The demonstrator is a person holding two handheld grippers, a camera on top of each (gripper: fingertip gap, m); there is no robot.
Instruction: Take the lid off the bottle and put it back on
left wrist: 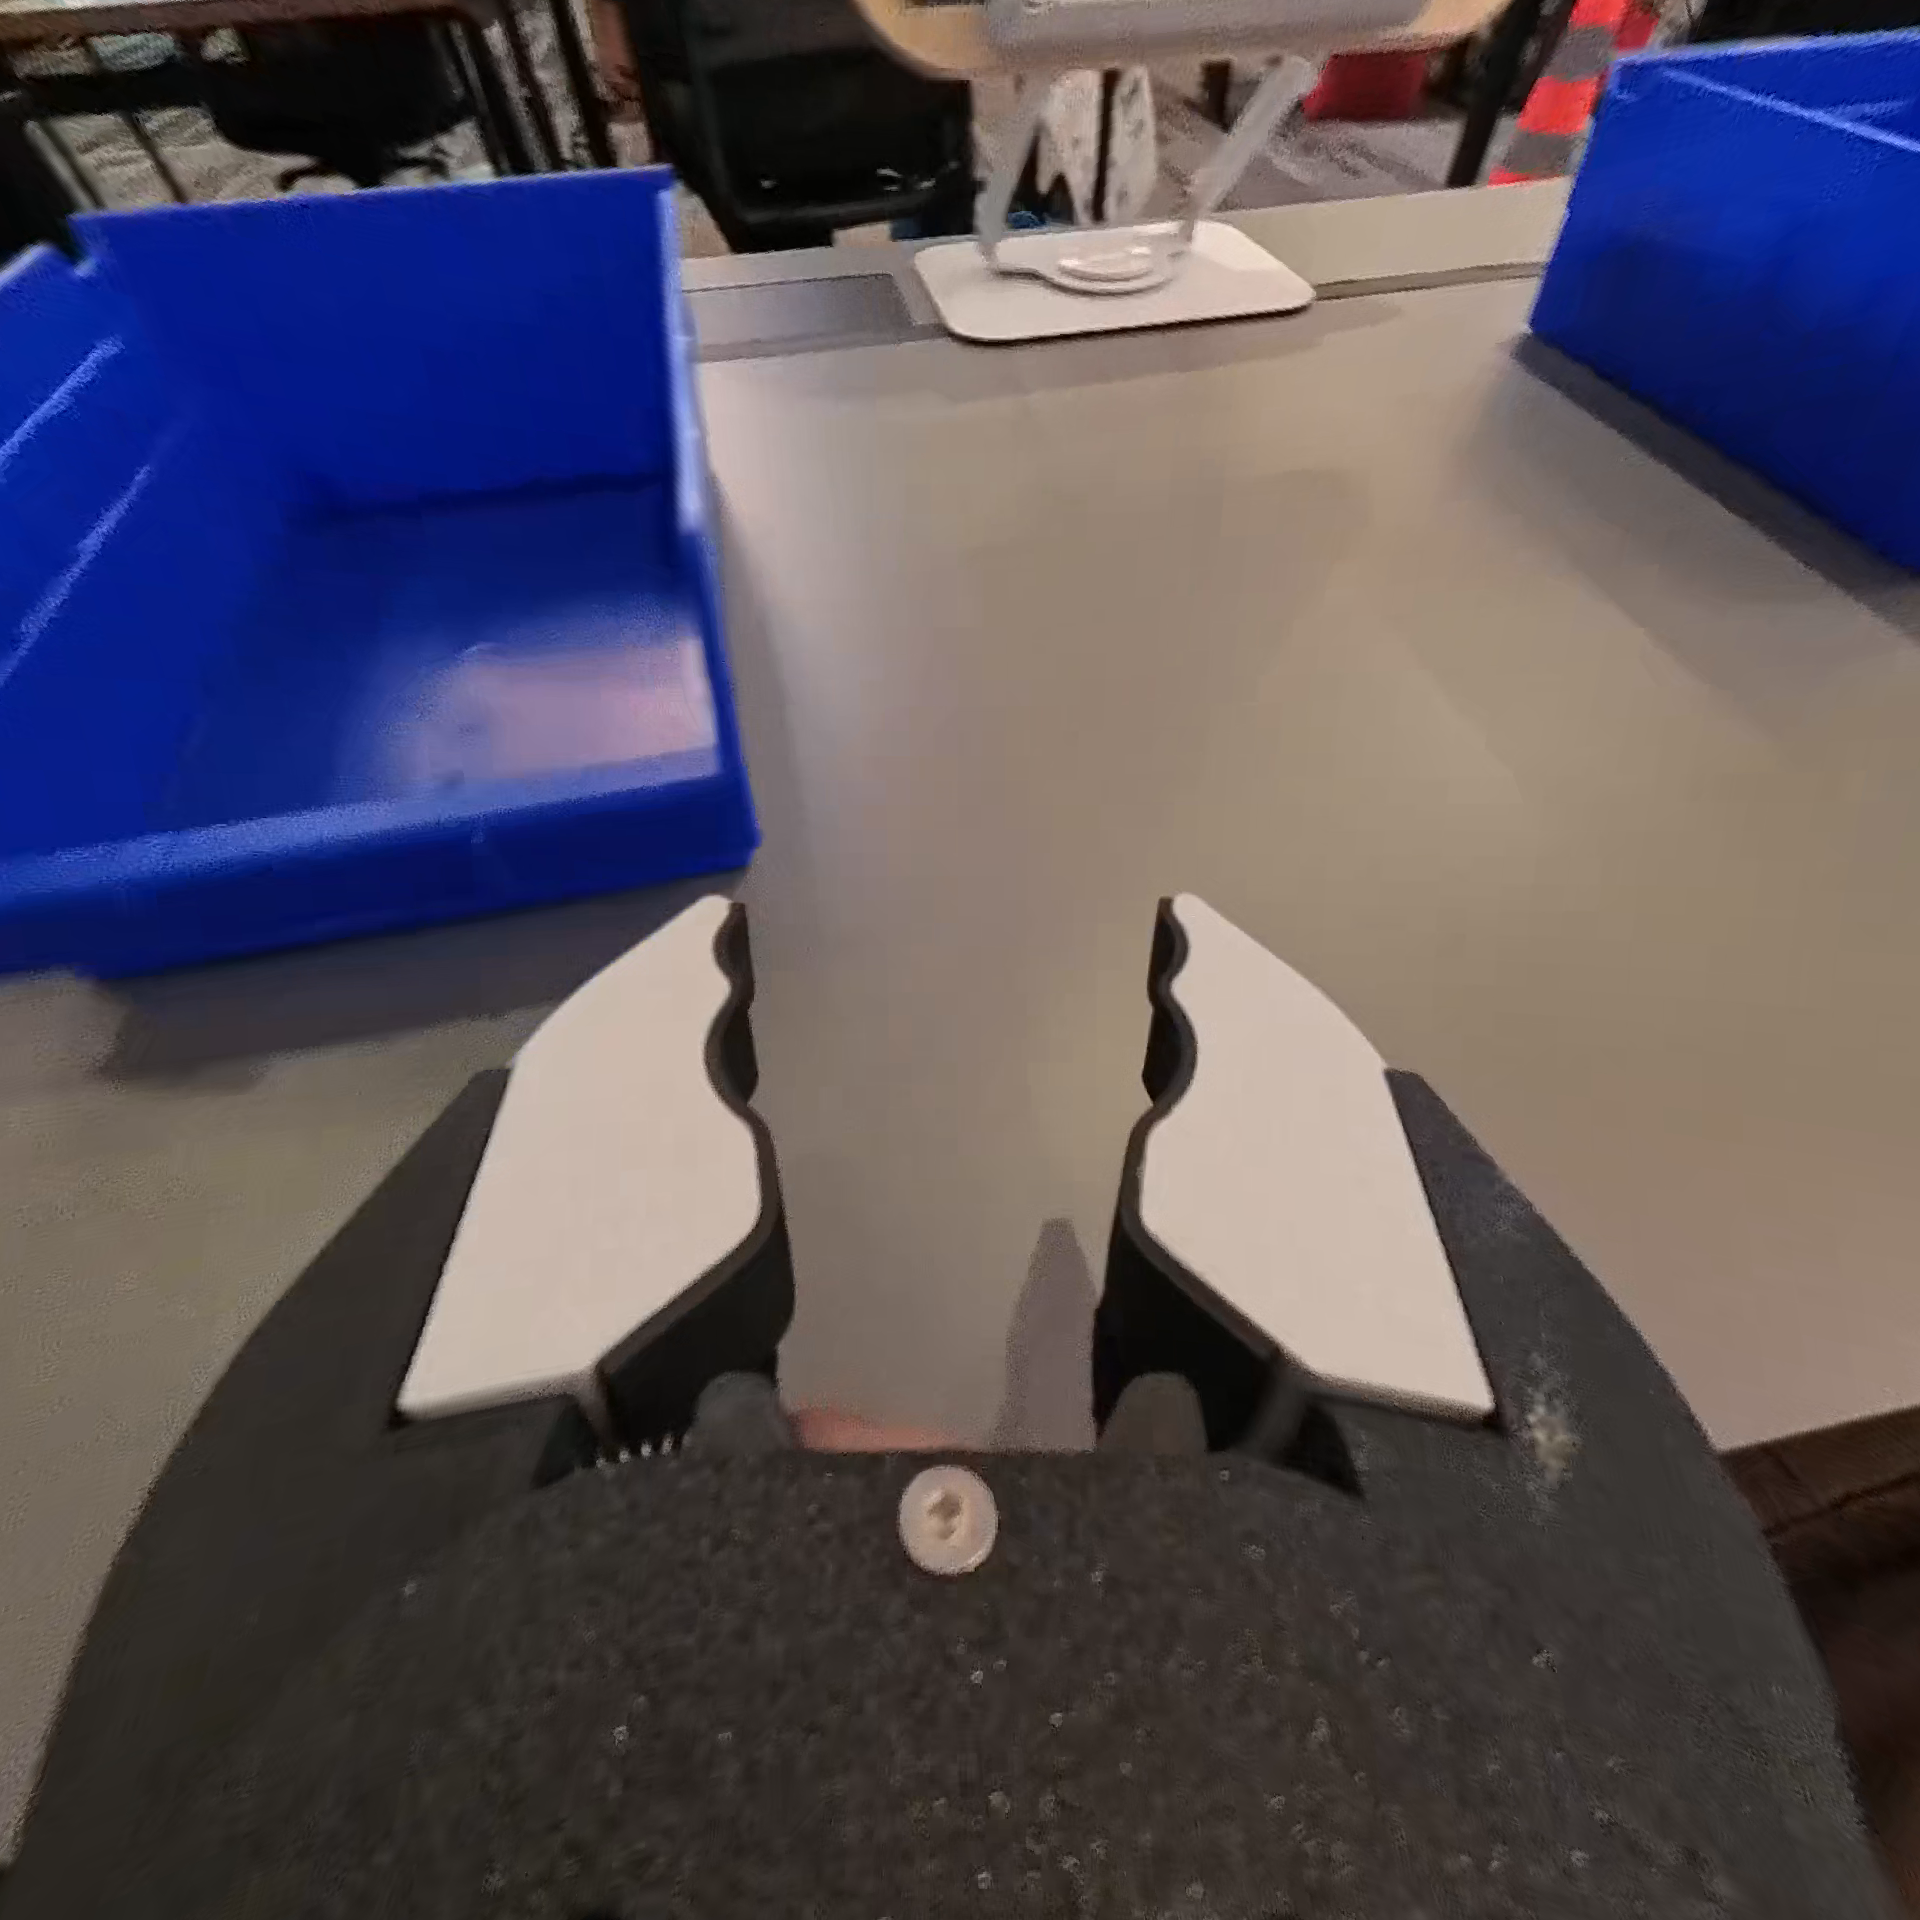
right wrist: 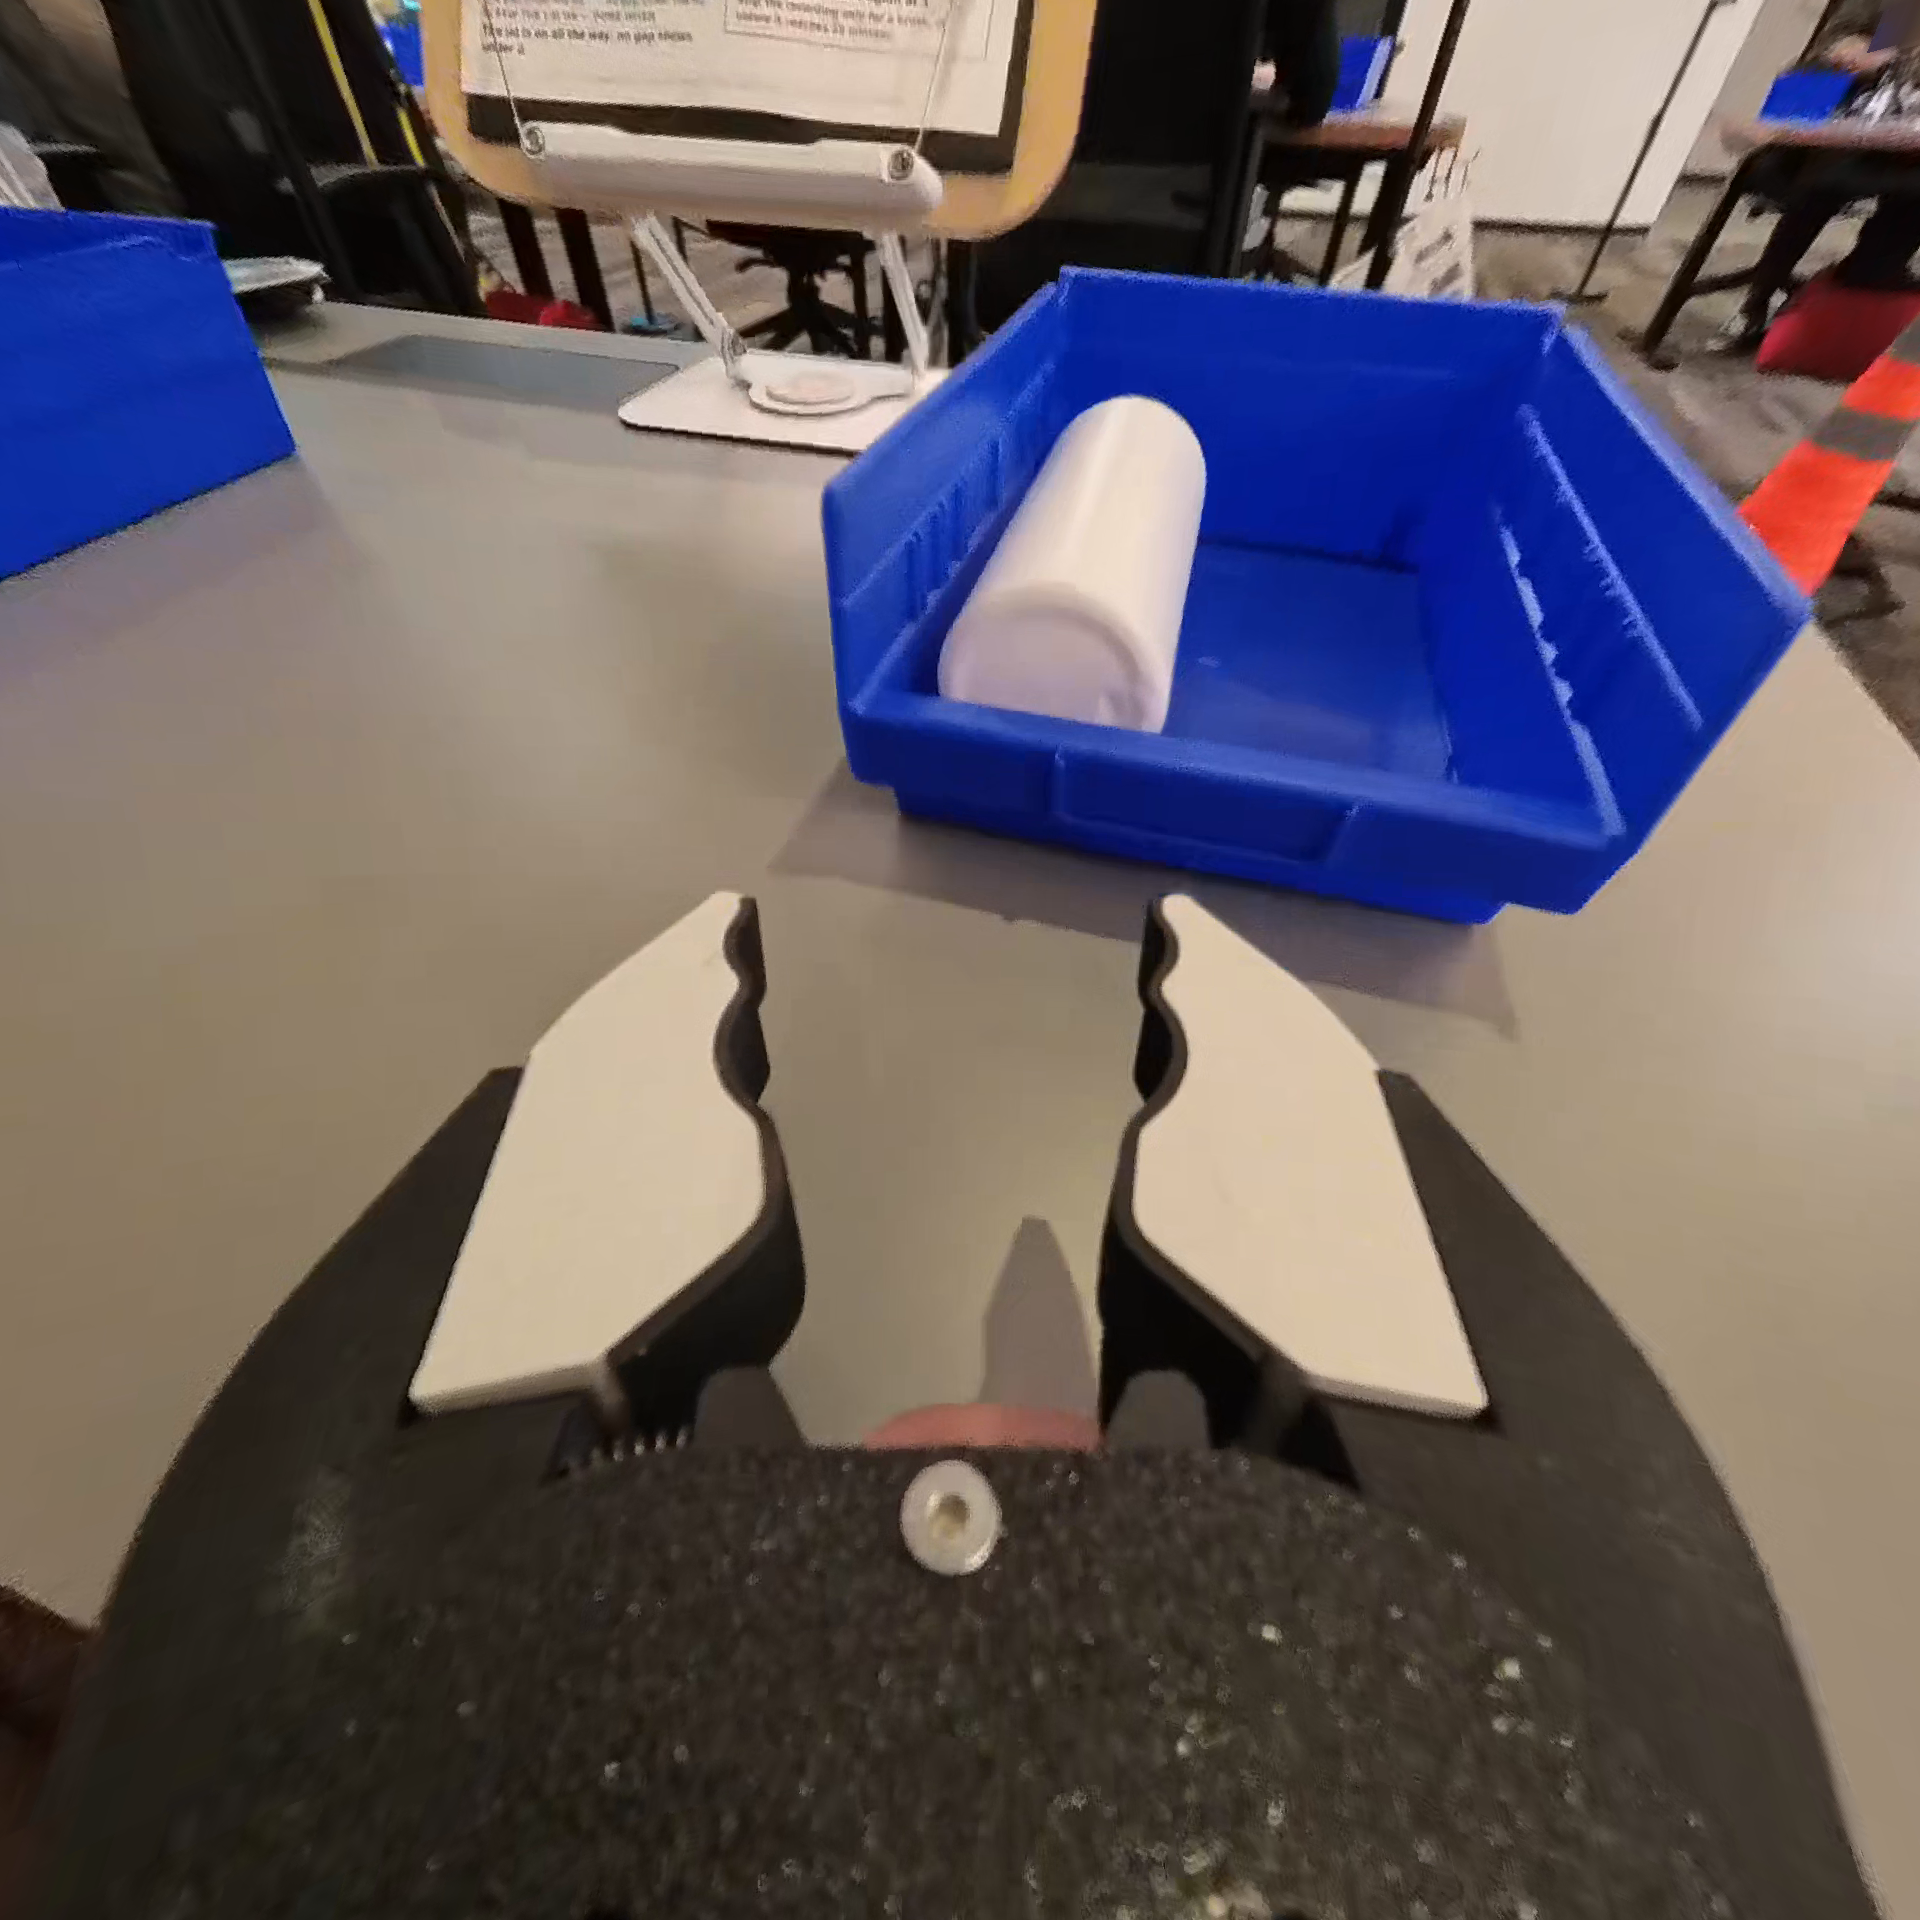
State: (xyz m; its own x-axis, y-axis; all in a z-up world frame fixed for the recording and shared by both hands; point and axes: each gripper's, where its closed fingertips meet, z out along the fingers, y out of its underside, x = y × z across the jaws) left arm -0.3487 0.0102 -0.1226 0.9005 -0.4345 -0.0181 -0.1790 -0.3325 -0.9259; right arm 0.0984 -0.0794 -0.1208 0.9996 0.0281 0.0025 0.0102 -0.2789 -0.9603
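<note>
A white bottle (right wrist: pixel 1081 566) lies on its side in a blue bin (right wrist: pixel 1226 821) on the grey table, ahead and to the right in the right wrist view. Its lid cannot be told apart from the body. My right gripper (right wrist: pixel 951 914) is open with nothing between its pads, over the bare table in front of the bin. My left gripper (left wrist: pixel 951 914) is open and empty over the grey table (left wrist: pixel 1143 623), just right of another blue bin (left wrist: pixel 364 623), which looks empty.
A white stand base (left wrist: pixel 1112 281) with a board on it stands at the table's far edge; it also shows in the right wrist view (right wrist: pixel 769 400). A blue bin (left wrist: pixel 1756 281) sits at the right in the left wrist view. The table's near edge (left wrist: pixel 1766 1423) is close.
</note>
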